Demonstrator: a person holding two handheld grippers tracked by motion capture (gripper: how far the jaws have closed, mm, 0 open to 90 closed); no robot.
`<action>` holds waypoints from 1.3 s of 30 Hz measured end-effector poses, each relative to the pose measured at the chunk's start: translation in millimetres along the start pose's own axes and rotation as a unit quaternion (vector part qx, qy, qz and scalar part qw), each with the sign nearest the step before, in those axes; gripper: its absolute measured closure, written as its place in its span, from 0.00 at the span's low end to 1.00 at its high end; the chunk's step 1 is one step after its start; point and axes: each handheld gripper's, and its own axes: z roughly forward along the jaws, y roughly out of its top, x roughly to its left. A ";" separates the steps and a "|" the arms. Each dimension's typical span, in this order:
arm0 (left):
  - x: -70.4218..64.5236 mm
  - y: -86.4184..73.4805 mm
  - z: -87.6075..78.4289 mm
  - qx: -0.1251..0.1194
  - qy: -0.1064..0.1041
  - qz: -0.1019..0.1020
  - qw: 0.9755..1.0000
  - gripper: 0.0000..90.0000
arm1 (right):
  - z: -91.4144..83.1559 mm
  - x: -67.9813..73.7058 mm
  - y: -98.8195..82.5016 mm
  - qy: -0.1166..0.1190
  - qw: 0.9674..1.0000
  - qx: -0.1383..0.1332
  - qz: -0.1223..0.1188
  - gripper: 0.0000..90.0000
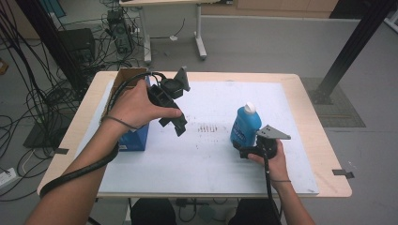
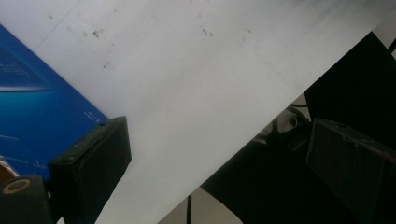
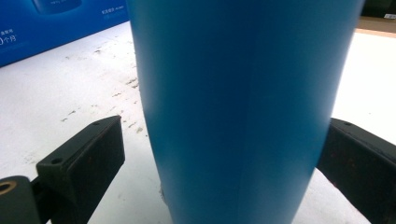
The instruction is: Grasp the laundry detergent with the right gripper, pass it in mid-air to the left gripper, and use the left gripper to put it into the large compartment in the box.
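Note:
A blue bottle (image 1: 245,125) with a white cap stands upright on the white mat (image 1: 202,159), right of centre. My right gripper (image 1: 241,149) is low at its base. In the right gripper view the bottle (image 3: 233,102) stands between the jaws of the right gripper (image 3: 219,135), which is open; a gap shows at the left jaw, while the right jaw is close against the bottle. My left gripper (image 1: 173,125) is held above the mat beside a blue box (image 1: 136,137). In its own view the left gripper (image 2: 219,128) is open with nothing between its jaws.
The blue box (image 2: 32,107) has an open cardboard top (image 1: 126,77) and sits at the mat's left edge. The wooden table (image 1: 328,185) ends close to the mat on all sides. Cables, desk legs and a black frame post stand on the floor beyond.

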 end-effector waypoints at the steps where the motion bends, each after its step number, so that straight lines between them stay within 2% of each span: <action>1: -0.1 -0.2 -0.1 -0.001 -0.001 0.000 1.000 0.07 | 0.0 -0.3 -0.2 0.000 1.000 0.000 0.000 0.03; 39: -0.4 0.3 1.0 0.001 0.000 -0.001 1.000 0.07 | -1.9 -1.0 -2.1 0.002 1.000 -0.007 0.006 0.03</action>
